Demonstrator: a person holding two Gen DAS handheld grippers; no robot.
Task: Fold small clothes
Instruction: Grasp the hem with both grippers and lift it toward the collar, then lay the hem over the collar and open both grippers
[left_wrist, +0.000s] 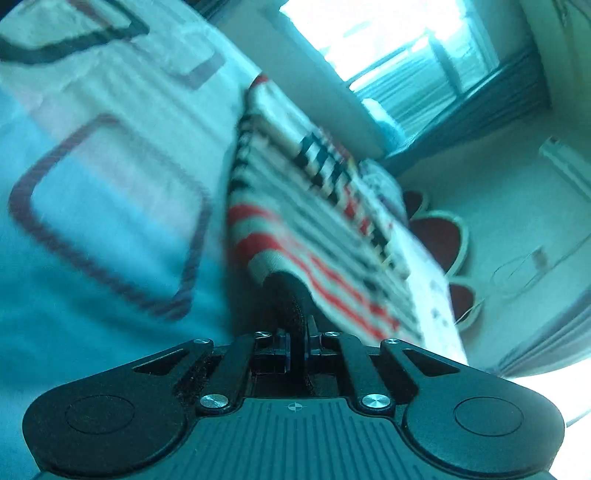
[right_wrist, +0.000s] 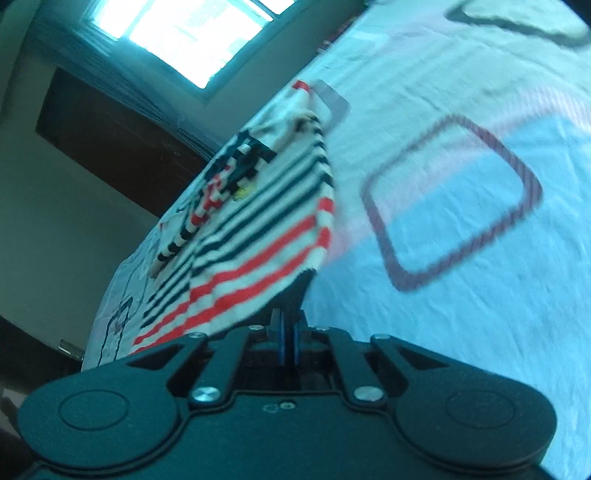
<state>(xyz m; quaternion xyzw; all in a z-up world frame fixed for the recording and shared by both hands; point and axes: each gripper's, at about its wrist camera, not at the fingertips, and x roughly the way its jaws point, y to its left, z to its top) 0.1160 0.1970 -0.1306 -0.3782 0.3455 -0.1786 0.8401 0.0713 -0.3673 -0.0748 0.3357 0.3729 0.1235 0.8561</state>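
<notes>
Nearest in each wrist view, the fingers are closing down hard on cloth. The left gripper is clamping the near hem of a small striped shirt, its fingers pressed together with the fabric draping over their tips. The right gripper is doing the same at another part of the hem, fingers together under the red-striped edge of the shirt. Pinching the hem at two spots is likely meant to let the lower part be carried over evenly for a fold.

Beyond the fingers, the shirt is lying on a bed covered with a pale sheet printed with rounded squares, its near edge lifting slightly while the rest is resting flat. The red stripes are giving way to dark ones farther up, near a blocky printed patch.

The fingertips themselves are hidden under the cloth, so how much fabric they are gripping is hard to judge. Both views are blurred, and the far end of the shirt is hard to make out. Farther off, a bright window is washing out the background.
</notes>
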